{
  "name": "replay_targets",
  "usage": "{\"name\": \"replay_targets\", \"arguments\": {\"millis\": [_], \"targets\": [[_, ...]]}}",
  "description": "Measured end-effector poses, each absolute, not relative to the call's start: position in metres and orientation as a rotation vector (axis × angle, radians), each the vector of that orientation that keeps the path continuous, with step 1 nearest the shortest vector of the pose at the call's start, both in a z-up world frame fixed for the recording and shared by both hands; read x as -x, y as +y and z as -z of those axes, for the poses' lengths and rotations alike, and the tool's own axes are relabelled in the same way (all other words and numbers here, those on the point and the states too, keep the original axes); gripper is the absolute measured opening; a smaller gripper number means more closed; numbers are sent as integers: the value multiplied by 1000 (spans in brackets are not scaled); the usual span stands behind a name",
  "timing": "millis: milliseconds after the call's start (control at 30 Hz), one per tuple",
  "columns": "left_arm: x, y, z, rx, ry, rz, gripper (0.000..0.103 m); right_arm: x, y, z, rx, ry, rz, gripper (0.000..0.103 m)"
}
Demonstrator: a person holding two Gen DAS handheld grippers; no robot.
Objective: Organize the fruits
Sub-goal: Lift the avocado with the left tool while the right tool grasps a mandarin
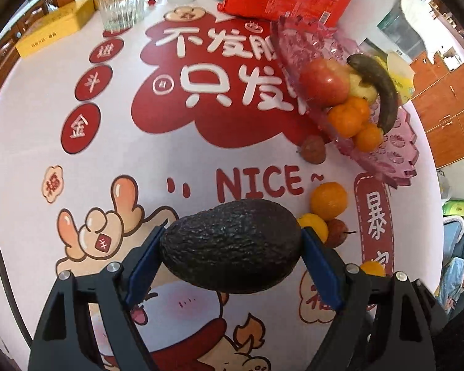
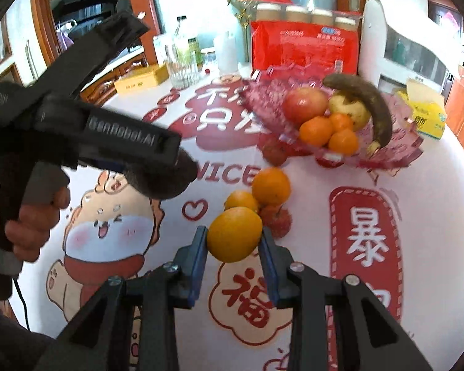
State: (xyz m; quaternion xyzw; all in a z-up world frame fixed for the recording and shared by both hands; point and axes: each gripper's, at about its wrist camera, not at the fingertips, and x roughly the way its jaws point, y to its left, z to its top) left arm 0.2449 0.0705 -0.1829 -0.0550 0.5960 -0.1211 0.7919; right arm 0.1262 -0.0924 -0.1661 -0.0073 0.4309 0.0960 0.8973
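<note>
Left gripper (image 1: 232, 244) clamps a dark avocado (image 1: 232, 244) crosswise between its blue pads (image 1: 143, 266), above the printed tablecloth (image 1: 139, 160). Right gripper (image 2: 233, 235) grips a yellow-orange citrus fruit (image 2: 234, 234) between its fingers, raised over the cloth near the right side. Just beyond that fruit, three more lie on the cloth: a small orange (image 2: 242, 201), a larger orange (image 2: 271, 186) and a small red fruit (image 2: 275, 221), touching one another. Farther right stands the pink glass fruit dish (image 2: 399, 151), holding a red apple (image 2: 304, 105), a yellow pear (image 2: 348, 108), three mandarins (image 2: 317, 130) and a browned banana (image 2: 374, 108). A second red fruit (image 2: 273, 153) rests at the dish's near-left edge. A red package (image 2: 306, 49) stands behind the dish.
</note>
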Motion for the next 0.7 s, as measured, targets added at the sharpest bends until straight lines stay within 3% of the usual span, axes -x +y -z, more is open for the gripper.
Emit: {"name": "replay_targets", "arguments": {"millis": [700], "targets": [[-248, -12, 107, 123, 1123, 226, 85, -169, -192, 105, -40, 767, -203, 33]]}}
